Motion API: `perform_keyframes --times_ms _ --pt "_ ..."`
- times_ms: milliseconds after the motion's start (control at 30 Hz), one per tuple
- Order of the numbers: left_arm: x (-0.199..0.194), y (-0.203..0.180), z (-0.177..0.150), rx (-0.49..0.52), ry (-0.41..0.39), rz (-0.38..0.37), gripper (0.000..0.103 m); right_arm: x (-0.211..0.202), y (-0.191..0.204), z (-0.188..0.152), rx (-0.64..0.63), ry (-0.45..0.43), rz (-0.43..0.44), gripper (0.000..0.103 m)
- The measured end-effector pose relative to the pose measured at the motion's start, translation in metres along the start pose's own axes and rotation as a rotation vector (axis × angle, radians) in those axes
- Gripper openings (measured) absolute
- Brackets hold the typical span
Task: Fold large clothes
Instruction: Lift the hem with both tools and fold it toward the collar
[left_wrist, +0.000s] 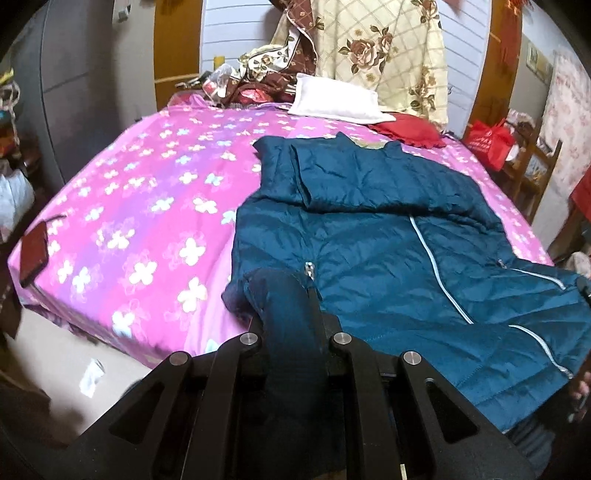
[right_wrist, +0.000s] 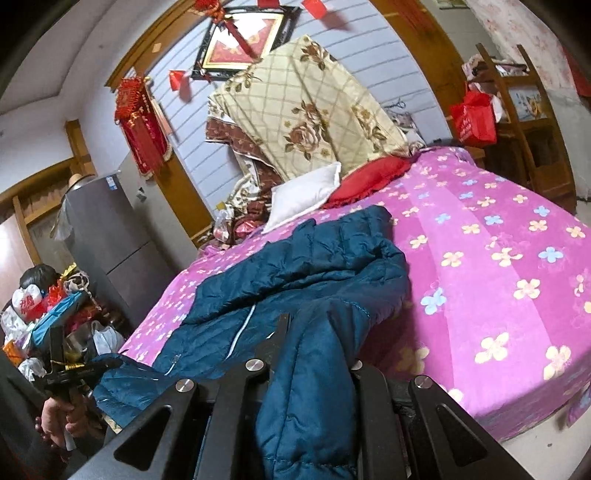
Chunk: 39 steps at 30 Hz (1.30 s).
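A teal quilted jacket (left_wrist: 388, 229) with pale zipper lines lies spread on the pink flowered bed (left_wrist: 140, 206), sleeves folded across its chest. My left gripper (left_wrist: 291, 295) is shut on the jacket's bottom hem corner near the bed's front edge; cloth covers the fingertips. In the right wrist view the jacket (right_wrist: 295, 269) lies on the bed (right_wrist: 498, 258), and my right gripper (right_wrist: 317, 332) is shut on the other hem corner, with cloth draped over its fingers. The left gripper (right_wrist: 85, 369) and the hand holding it show at lower left in the right wrist view.
A white pillow (left_wrist: 340, 99), a red cushion (left_wrist: 410, 129) and a hanging floral blanket (left_wrist: 369, 51) are at the bed's head. A dark red phone (left_wrist: 33, 254) lies on the bed's left corner. A grey fridge (right_wrist: 110, 236) and cluttered bags (right_wrist: 48, 314) stand beside the bed.
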<state>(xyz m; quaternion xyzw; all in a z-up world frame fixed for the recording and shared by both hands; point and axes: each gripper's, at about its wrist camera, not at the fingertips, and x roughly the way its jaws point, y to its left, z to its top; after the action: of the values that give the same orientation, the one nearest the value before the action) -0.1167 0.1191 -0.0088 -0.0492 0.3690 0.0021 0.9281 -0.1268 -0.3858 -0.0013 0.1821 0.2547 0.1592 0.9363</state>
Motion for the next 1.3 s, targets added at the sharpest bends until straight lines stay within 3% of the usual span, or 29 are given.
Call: perform_keyframes --times_ms 800,1100,1300 --pt "0.008 0.006 0.012 -0.048 -0.001 -0.005 0.009 0.012 0.006 0.015 -0.05 0.015 -0.046 0.01" --pt "-0.015 0.012 0.029 -0.089 -0.108 -0.019 0.009 0.011 0.018 0.025 -0.07 -0.021 -0.066 0.01" --pt "-0.009 0.013 0.053 -0.107 -0.18 -0.001 0.009 0.033 0.029 0.049 -0.113 -0.059 -0.082 0.01"
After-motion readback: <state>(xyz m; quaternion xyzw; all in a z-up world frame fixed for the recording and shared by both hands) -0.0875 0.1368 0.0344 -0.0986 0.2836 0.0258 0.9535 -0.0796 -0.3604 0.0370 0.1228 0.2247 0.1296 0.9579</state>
